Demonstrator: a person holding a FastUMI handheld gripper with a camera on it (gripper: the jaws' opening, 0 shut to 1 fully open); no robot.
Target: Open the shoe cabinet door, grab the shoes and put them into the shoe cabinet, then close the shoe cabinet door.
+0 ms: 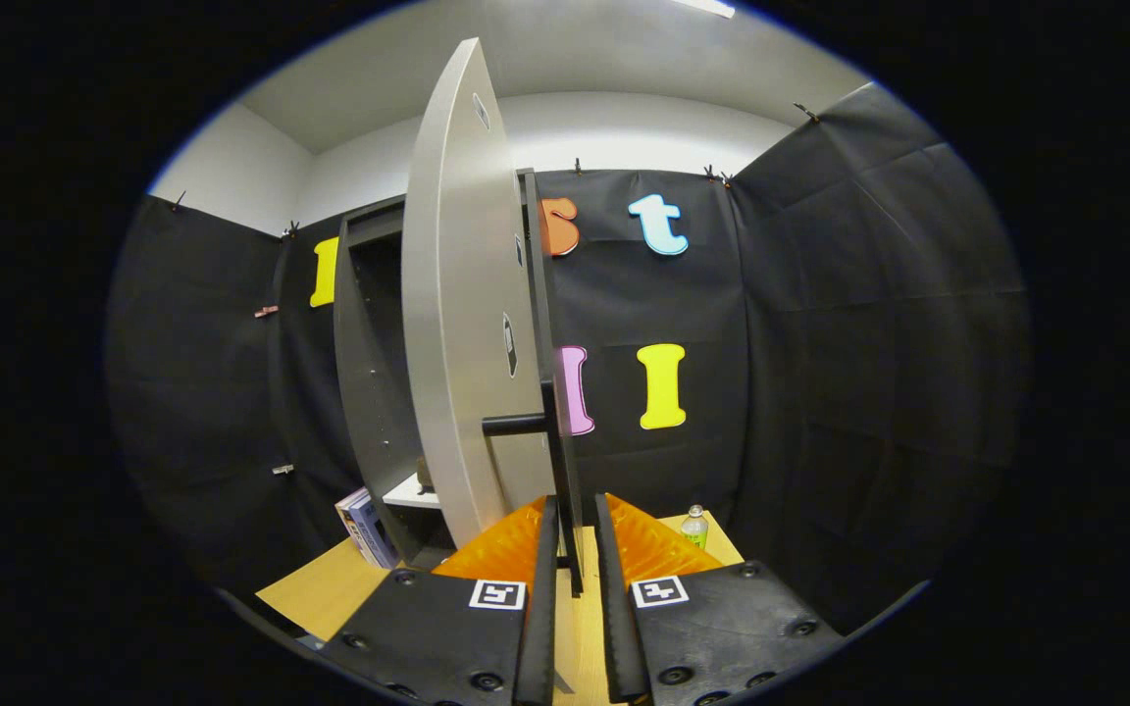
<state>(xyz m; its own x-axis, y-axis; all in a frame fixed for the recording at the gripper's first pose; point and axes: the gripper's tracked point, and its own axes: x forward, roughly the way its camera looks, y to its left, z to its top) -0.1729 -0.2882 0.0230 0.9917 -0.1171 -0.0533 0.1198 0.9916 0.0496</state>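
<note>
Here fingers point(577, 549) straddle the door handle point(557, 431), contact unclear.

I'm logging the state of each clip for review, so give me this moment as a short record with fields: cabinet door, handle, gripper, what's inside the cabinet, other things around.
cabinet door: swung open, seen nearly edge-on just ahead of the fingers
handle: dark bar standing out from the door
gripper: fingers close together astride the door's thin dark edge; contact cannot be told
cabinet: interior dark; a small dark thing on the white shelf, too dim to name
table: wooden; books lean beside the cabinet, a small bottle stands beyond the fingers
</note>
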